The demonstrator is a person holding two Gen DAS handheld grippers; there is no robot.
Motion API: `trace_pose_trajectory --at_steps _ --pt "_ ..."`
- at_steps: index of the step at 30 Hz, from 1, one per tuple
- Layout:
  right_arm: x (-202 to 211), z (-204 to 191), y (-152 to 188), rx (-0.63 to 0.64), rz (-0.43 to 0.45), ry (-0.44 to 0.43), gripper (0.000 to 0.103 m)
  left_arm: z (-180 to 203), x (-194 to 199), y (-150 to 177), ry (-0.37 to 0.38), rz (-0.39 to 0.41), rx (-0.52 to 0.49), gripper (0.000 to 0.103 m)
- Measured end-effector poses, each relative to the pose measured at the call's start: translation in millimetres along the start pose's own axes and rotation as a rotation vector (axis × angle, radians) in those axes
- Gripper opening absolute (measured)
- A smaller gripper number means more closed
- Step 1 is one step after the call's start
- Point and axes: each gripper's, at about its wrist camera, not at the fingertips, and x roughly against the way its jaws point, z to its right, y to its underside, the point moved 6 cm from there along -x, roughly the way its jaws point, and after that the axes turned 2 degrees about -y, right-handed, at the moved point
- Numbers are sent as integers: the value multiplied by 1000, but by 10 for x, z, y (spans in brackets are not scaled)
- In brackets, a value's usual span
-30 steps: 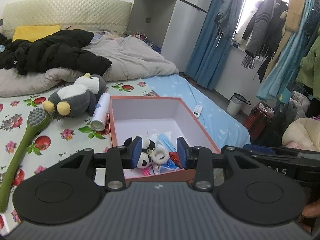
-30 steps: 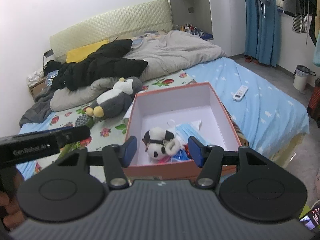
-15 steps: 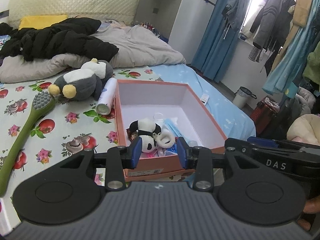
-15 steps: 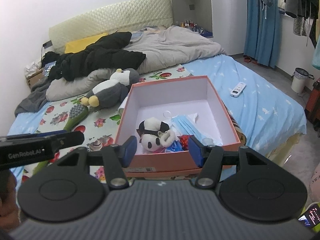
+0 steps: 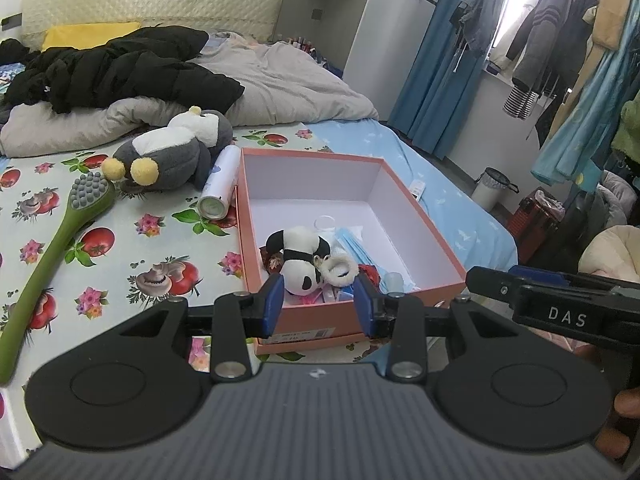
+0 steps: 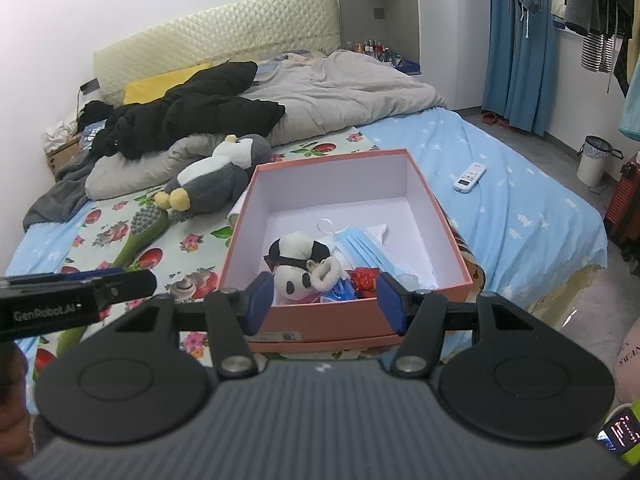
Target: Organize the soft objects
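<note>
A pink cardboard box [image 5: 424,240] [image 6: 440,216] stands open on the bed. In its near end lie a small panda plush [image 5: 298,264] [image 6: 296,264], a white fluffy ring, blue face masks [image 5: 360,244] [image 6: 372,244] and small bits. My left gripper [image 5: 319,304] is open just short of the box's near wall, with nothing between its blue pads. My right gripper [image 6: 323,304] is open wider at the same wall, also with nothing in it. A grey penguin plush [image 5: 172,156] [image 6: 216,176] lies on the flowered sheet to the left of the box.
A green long-handled brush [image 5: 60,232] and a white spray can [image 5: 218,184] lie left of the box. A remote [image 6: 469,176] rests on the blue sheet to the right. Black jacket and grey duvet are heaped behind. The bed's edge drops off at the right, near a bin and hanging clothes.
The left gripper has drawn back and sunk a little, so the panda now shows beyond its fingertips rather than between them. The right gripper's view has barely shifted.
</note>
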Motion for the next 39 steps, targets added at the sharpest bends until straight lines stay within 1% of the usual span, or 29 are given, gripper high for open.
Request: trace_pose_trajectory --at_steps 17,18,19,20,21,23,25,27,29,30,33,39 --pt "-11 36 3 0 5 9 59 -29 0 -22 -5 -3 -12 47" --pt "-16 47 2 -1 5 11 60 -36 3 -24 -6 -6 -9 54" --pt "-17 52 0 0 6 14 69 -45 1 -28 -10 -6 -6 59" --pt "-9 61 0 0 10 19 74 -62 4 -33 -20 -4 -3 70" --pt "-5 71 -5 -1 18 22 84 -64 15 -35 -30 1 -1 78" --pt "-8 86 -9 -3 22 22 86 -88 19 -43 -47 6 -4 86" --pt "-25 93 -8 -4 14 18 86 -106 17 -52 -54 6 -1 91" --pt "-27 94 -4 -6 20 17 86 -132 12 -62 -56 4 13 97" --pt "-31 93 -2 -3 19 25 100 -143 6 -66 -60 2 9 100" --pt "-26 95 -5 -1 27 26 103 -144 1 -68 -67 1 4 101" --pt "-7 100 -16 -11 36 16 103 -155 -6 -68 -77 2 8 103" --pt "-18 107 -4 -11 24 18 103 -167 -22 -63 -66 -12 16 103"
